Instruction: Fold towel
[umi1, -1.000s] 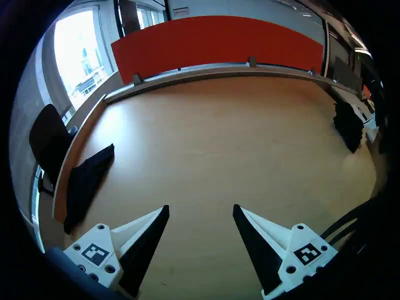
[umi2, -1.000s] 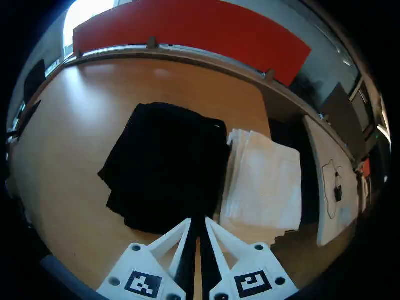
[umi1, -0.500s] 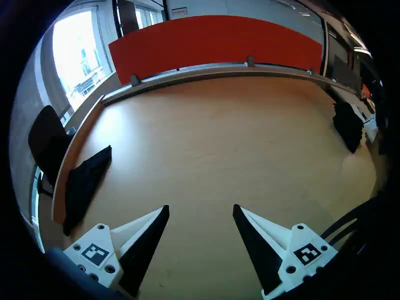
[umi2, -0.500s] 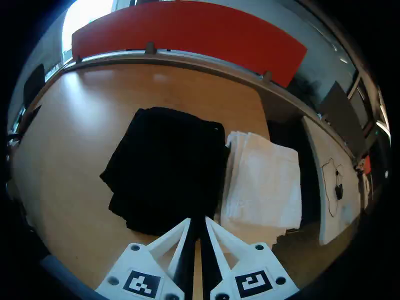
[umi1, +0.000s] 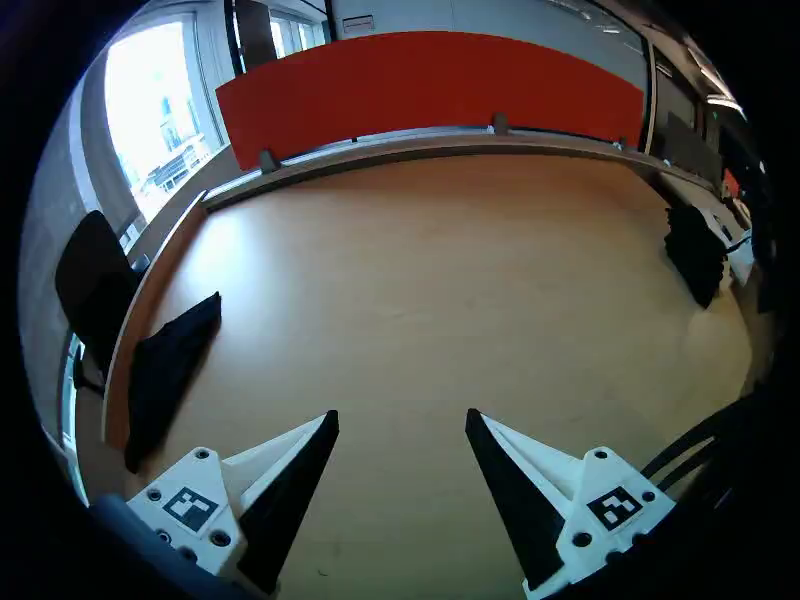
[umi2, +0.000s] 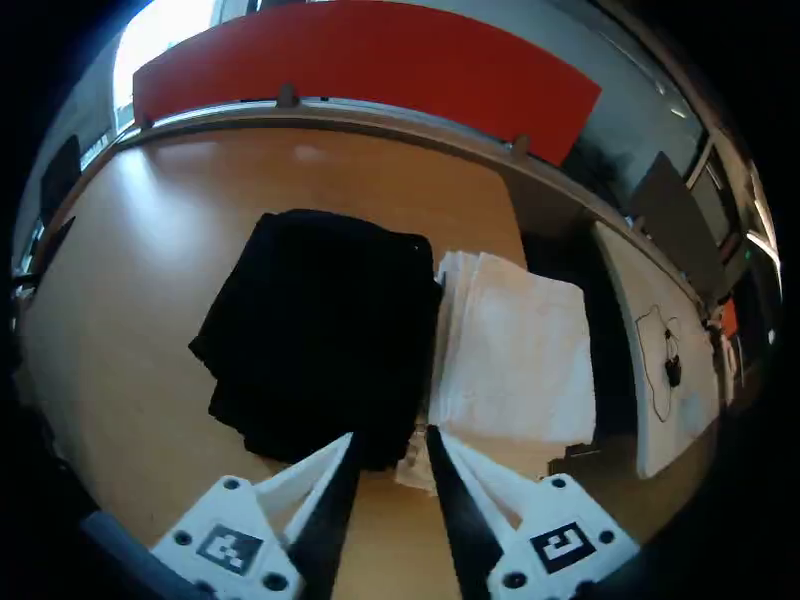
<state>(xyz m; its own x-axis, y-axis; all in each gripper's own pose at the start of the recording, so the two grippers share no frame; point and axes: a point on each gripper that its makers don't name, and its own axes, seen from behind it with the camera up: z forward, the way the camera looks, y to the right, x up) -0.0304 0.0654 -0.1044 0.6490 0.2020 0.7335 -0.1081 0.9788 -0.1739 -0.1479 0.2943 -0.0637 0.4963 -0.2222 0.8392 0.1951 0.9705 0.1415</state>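
A broad light-wood table (umi1: 450, 280) has a long red partition panel (umi1: 430, 80) along its far edge. A folded black towel (umi2: 320, 340) lies flat near the table's right edge, touching a folded white towel (umi2: 520, 355) at that edge. A dark cloth (umi1: 165, 365) drapes over the table's left edge. The left gripper (umi1: 400, 414) hovers over the table's bare middle, fingers spread wide. The right gripper (umi2: 390, 435) is at the table's near side, by the black towel's near edge. Its fingers are slightly parted and pinch nothing.
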